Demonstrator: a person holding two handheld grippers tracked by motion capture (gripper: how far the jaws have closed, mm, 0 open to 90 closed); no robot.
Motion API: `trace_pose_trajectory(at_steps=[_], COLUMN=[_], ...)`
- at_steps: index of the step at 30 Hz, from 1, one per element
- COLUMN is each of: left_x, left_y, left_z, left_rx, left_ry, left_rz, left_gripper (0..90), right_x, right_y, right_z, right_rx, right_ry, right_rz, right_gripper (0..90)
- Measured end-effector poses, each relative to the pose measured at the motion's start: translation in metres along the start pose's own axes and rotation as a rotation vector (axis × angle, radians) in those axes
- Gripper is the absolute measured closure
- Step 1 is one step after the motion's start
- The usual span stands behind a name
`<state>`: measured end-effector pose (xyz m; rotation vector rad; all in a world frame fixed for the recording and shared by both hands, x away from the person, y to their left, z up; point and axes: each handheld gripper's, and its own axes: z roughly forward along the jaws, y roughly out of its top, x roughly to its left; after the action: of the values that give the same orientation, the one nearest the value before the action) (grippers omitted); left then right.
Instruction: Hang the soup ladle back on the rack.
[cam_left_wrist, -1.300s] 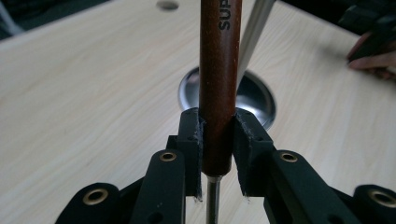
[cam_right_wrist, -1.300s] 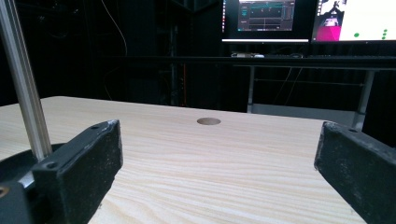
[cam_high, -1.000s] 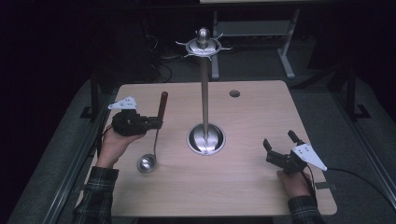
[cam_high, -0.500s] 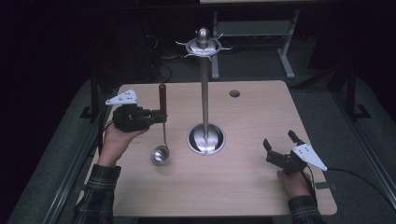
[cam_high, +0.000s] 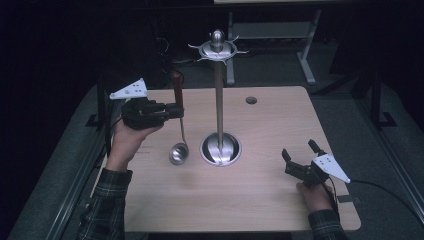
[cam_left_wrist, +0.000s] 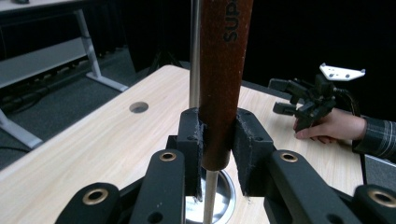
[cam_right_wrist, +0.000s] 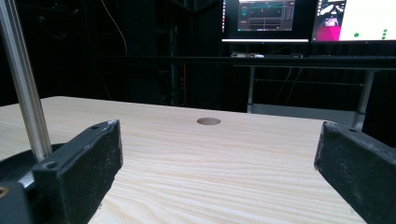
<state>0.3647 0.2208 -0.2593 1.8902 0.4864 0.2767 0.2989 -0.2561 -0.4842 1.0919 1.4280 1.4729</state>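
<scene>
Ladle (cam_high: 178, 135) hangs upright in my left gripper (cam_high: 172, 111), jaws clamped on its brown handle, bowl just above the table (cam_high: 280, 120) beside the stand (cam_high: 220, 100). My right gripper (cam_high: 300, 157) rests near the front edge, jaws apart, holding nothing.

Steel ladle (cam_high: 178, 145) with brown wooden handle hangs upright, clamped in left claw (cam_high: 176, 111), bowl below it.
</scene>
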Motion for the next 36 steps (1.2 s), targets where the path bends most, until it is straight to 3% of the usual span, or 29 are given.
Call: trace_pose_trajectory(at_steps=[19,25,36], left_x=[-0.006,-0.007,-0.004], left_y=[0.046,0.052,0.05], left_z=[0.009,0.016,0.02], left_rx=[-0.048,-0.041,-0.033], left_ry=[-0.041,-0.045,-0.047], left_rz=[0.047,0.056,0.034], left_gripper=[74.1,74.1,74.1], right_x=[0.0,0.0,0.0], right_y=[0.0,0.0,0.0], right_z=[0.0,0.0,0.0], right_rx=[0.0,0.001,0.001], right_ry=[0.001,0.002,0.003], right_rz=[0.0,0.001,0.0], right_gripper=[0.2,0.2,0.2])
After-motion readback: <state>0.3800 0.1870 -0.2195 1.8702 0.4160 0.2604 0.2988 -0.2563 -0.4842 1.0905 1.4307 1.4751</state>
